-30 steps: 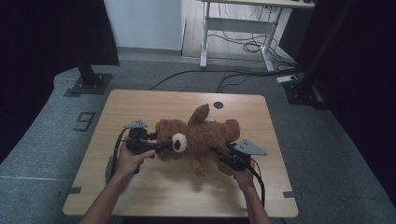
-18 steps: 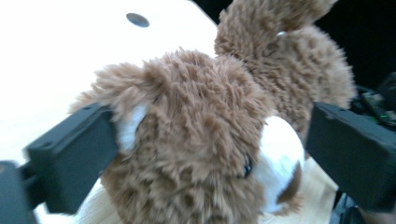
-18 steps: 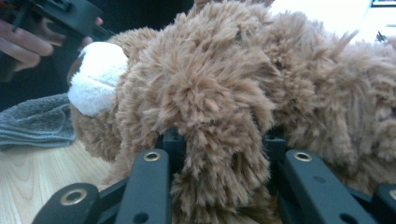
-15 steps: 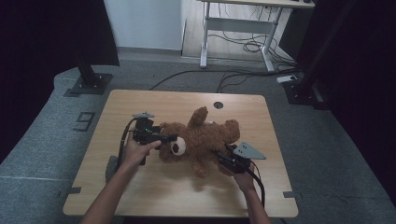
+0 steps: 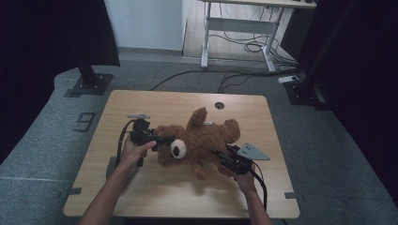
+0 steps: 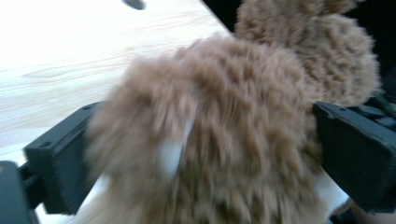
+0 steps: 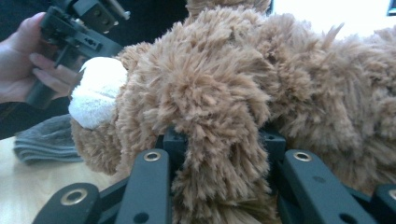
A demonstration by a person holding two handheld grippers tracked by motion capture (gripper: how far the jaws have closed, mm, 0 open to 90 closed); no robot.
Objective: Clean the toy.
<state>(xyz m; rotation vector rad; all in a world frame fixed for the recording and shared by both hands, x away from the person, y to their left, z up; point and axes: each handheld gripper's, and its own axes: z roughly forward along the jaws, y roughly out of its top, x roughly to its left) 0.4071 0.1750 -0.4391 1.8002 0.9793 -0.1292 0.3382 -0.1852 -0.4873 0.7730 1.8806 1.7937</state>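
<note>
Teddy bear (image 5: 202, 143): right gripper (image 5: 228, 161) clamps a limb; left gripper (image 5: 162, 139), just opened wide, seemingly straddles its head.

grey carpet floor (image 5: 42, 154), black curtains (image 5: 47, 33), a white-framed desk (image 5: 244, 23) with cables (image 5: 244, 47) behind

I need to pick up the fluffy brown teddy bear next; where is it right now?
In the high view the fluffy brown teddy bear lies at the middle of the light wooden table, between the left hand-held gripper and the right hand-held gripper.
</note>
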